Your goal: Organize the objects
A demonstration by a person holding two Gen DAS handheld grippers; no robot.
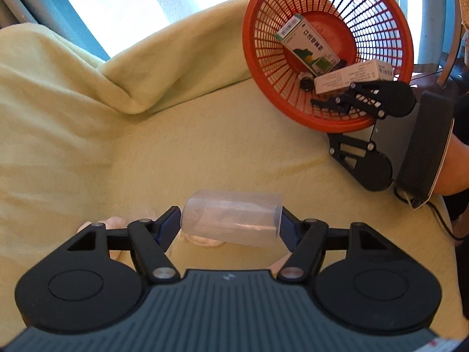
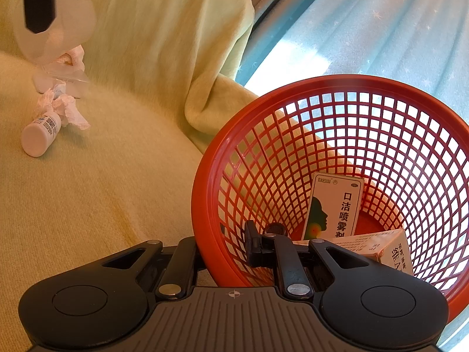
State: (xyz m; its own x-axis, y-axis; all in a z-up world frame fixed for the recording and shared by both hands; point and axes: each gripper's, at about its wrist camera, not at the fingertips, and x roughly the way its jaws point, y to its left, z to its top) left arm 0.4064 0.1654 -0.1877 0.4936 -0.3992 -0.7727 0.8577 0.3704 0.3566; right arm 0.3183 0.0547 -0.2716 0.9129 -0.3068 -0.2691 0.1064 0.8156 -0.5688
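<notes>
Left jaws: we see the left gripper [image 1: 230,224] pinching a clear plastic cup [image 1: 233,218] end to end, blue pads on its base and mouth; the cup lies sideways, smooth and translucent.
Under cup: crumpled pinkish tissue [image 1: 205,239] on the blanket, partly hidden by cup and fingers.
Right jaws: right gripper [image 2: 225,252] clamps the near rim of the orange basket [image 2: 381,94], one finger outside the wall, one inside, at 6 o'clock of the basket in the right wrist view.
Basket: round, glossy plastic lattice with a solid rim; tipped toward the cameras. From the left wrist view it sits at 1 o'clock.
Basket contents: green-and-white carton [image 1: 307,44] leaning on the floor, long white carton [image 1: 351,76] at the lower wall, and a small dark round item [image 1: 307,83] we can't identify.
Surface: fuzzy pale-yellow blanket [image 1: 146,146], soft folds bunched at 11 o'clock.
Loose items: at 10 o'clock in the right wrist view, a small white bottle [image 2: 39,135] on its side, touching the wadded tissue.
Background: light blue curtain [image 2: 366,29] with tiny star print.
</notes>
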